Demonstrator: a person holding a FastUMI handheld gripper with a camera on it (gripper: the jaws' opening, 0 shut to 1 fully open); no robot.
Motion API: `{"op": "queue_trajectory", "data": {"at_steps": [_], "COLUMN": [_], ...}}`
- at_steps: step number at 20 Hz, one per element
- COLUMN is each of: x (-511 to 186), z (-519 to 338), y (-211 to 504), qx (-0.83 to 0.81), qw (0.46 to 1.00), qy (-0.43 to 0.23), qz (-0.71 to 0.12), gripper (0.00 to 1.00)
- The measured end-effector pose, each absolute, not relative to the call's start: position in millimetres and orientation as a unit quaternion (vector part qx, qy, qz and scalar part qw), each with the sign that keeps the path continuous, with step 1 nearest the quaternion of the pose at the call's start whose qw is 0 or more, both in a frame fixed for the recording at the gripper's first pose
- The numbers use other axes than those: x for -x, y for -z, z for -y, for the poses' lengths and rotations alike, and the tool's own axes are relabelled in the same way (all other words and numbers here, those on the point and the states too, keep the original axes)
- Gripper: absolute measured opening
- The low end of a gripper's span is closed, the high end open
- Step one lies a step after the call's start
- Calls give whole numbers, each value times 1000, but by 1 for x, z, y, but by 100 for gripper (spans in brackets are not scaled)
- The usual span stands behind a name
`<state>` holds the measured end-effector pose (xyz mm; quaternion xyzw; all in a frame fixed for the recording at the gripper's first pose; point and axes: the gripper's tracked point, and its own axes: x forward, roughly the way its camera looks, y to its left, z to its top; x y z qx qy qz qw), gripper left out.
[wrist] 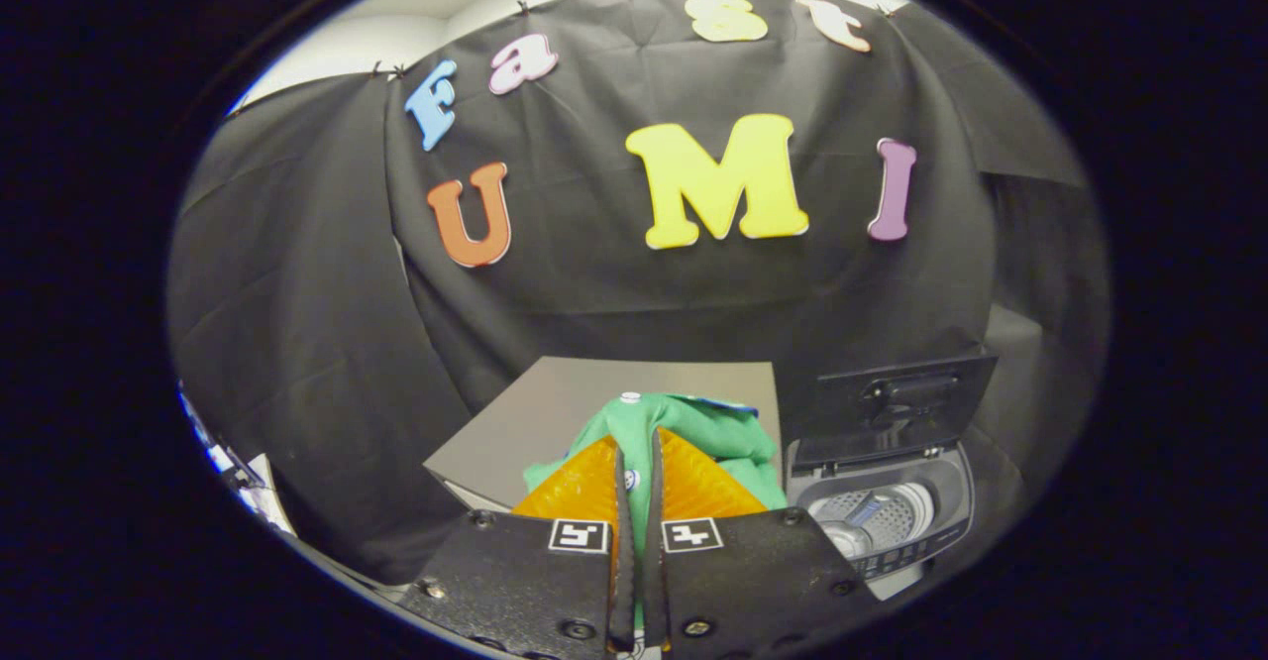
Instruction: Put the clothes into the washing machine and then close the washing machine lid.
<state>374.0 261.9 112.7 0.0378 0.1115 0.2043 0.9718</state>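
Note:
A green garment (713,432) with white buttons hangs bunched around my gripper (636,447), whose two fingers are pressed nearly together with a fold of the cloth pinched between them. The garment is lifted above a grey table (555,412). To the right and lower stands a small top-loading washing machine (882,516) with its dark lid (897,407) raised upright at the back. Its perforated metal drum (872,516) is open to view. The gripper and garment are left of the machine's opening.
The black cloth wall (594,293) hangs close behind the table and the machine. A control panel (906,551) runs along the machine's near edge. Some white and blue items (243,482) lie low at the far left.

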Motion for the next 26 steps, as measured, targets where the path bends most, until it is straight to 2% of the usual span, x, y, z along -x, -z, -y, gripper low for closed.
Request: {"op": "queue_trajectory", "data": {"at_steps": [7, 14, 19, 26], "x": [-304, -287, -310, -400], "z": [-168, -56, 4, 46], "y": [-150, -180, -178, -140], "qx": [-46, -46, -48, -53], "qw": [983, 994, 996, 989], "qy": [-169, -96, -63, -91], "qz": [-60, -40, -51, -100], "gripper": [7, 7, 7, 7]}}
